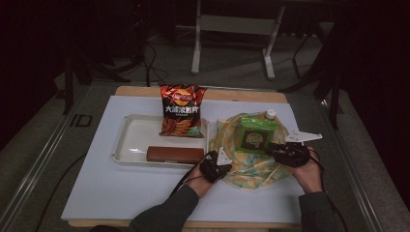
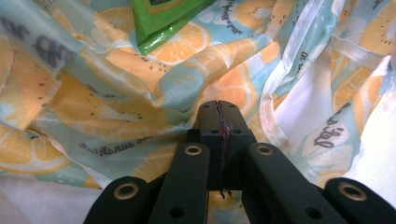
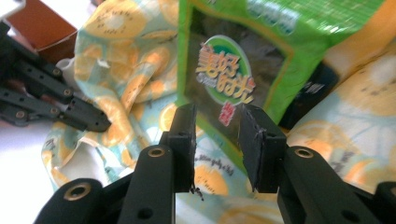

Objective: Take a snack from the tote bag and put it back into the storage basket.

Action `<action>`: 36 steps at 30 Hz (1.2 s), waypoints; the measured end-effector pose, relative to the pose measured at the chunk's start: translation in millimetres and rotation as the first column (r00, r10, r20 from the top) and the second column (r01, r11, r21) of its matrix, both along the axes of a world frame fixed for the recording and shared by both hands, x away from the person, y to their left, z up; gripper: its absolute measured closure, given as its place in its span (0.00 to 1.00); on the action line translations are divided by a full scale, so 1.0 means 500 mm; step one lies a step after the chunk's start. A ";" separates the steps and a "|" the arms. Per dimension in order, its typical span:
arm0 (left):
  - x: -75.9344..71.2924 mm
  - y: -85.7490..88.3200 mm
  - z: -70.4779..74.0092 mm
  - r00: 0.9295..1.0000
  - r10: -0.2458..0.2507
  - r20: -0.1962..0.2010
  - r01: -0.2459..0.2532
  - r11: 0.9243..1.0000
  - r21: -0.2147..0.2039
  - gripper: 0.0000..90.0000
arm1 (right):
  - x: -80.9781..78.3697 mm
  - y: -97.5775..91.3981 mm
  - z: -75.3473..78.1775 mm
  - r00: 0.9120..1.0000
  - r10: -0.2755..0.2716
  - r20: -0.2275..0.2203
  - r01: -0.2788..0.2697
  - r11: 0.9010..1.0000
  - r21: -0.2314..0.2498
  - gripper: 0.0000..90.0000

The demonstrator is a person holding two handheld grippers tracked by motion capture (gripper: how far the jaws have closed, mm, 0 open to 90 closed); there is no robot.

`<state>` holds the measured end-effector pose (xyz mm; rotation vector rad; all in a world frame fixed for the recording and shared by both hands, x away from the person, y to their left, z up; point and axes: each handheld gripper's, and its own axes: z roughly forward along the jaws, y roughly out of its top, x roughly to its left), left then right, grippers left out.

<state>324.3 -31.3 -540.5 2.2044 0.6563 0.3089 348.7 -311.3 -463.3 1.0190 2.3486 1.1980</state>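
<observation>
Start from the tray (image 1: 126, 145), sitting left of centre on the table (image 1: 96, 193). Inside it, a chip bag (image 1: 182, 110) leans over the tray's far right edge, and a long box (image 1: 175, 154) lies along its near right side. Just right of the tray spreads a printed cloth (image 1: 251, 166), touching the tray's right rim. On that cloth rests a snack packet (image 1: 256, 135), and a capped bottle (image 1: 270, 114) peeks out behind it, farther from the tray.
</observation>
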 end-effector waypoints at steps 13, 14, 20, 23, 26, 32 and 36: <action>-0.001 0.000 0.000 1.000 -0.001 0.003 0.001 1.000 0.004 0.99 | 0.046 -0.007 0.048 0.999 -0.032 0.026 0.031 0.999 0.034 0.74; -0.001 0.000 0.000 1.000 -0.002 0.003 0.002 1.000 0.004 0.99 | 0.048 -0.007 0.050 0.999 -0.037 0.026 0.036 0.999 0.030 0.74; -0.002 -0.001 0.000 1.000 -0.004 0.008 0.004 1.000 0.008 0.99 | 0.048 -0.016 0.057 0.999 -0.042 0.031 0.040 0.998 0.056 0.72; -0.002 -0.001 0.000 1.000 -0.004 0.009 0.004 1.000 0.009 0.99 | 0.047 -0.024 0.060 0.998 -0.053 0.035 0.051 0.997 0.064 0.70; -0.003 -0.001 0.000 1.000 -0.003 0.009 0.003 1.000 0.007 0.99 | 0.051 -0.031 0.064 0.997 -0.070 0.040 0.068 0.995 0.069 0.68; -0.003 -0.002 0.000 1.000 -0.003 0.011 0.003 1.000 0.010 0.99 | 0.069 -0.038 0.071 0.993 -0.112 0.040 0.109 0.991 0.073 0.65; -0.003 -0.002 0.000 1.000 -0.004 0.013 0.004 1.000 0.010 0.99 | 0.086 -0.039 0.070 0.991 -0.129 0.036 0.126 0.989 0.072 0.62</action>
